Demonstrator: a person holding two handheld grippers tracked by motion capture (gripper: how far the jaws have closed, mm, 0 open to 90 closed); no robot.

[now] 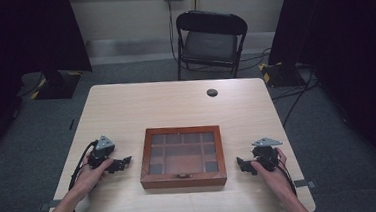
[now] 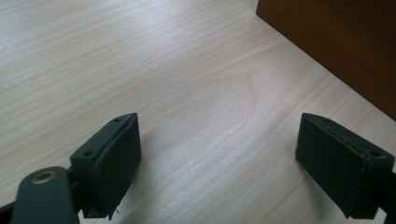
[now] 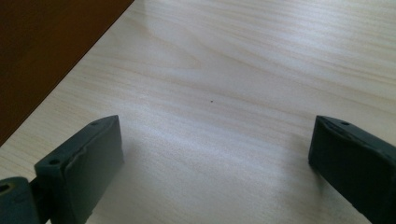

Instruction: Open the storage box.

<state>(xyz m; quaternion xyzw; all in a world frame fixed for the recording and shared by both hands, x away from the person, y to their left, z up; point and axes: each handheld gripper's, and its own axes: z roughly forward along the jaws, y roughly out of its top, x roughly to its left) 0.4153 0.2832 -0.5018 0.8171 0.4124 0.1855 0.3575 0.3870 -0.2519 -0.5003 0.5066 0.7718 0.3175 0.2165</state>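
**Box closed, both grippers waiting at its sides**

I'm holding the left gripper [image 1: 125, 163] low over the table [image 1: 126, 105], just beside the left wall of the wooden box [image 1: 182, 156]; its jaws are standing spread wide with nothing between them, bare wood grain under them in the left gripper view, and the box's brown wall [image 2: 341, 42] is showing at the upper right there. I'm keeping the right gripper [image 1: 242, 163] just beside the box's right wall, jaws likewise spread and empty; the brown wall [image 3: 42, 51] is sitting at the upper left of the right gripper view.

The box is sitting near the front edge of the table, about midway between the left and right edges, glass lid down, small latch at its front wall. I'm judging the work as barely started: nothing gripped, lid not yet lifted, neither gripper touching the box.

Room: I'm seeing open table on both sides out to the left and right edges and a wide bare stretch toward the far edge. The front edge is close, so little room there. A folding chair [image 1: 210, 39] is standing beyond the far edge, well apart.
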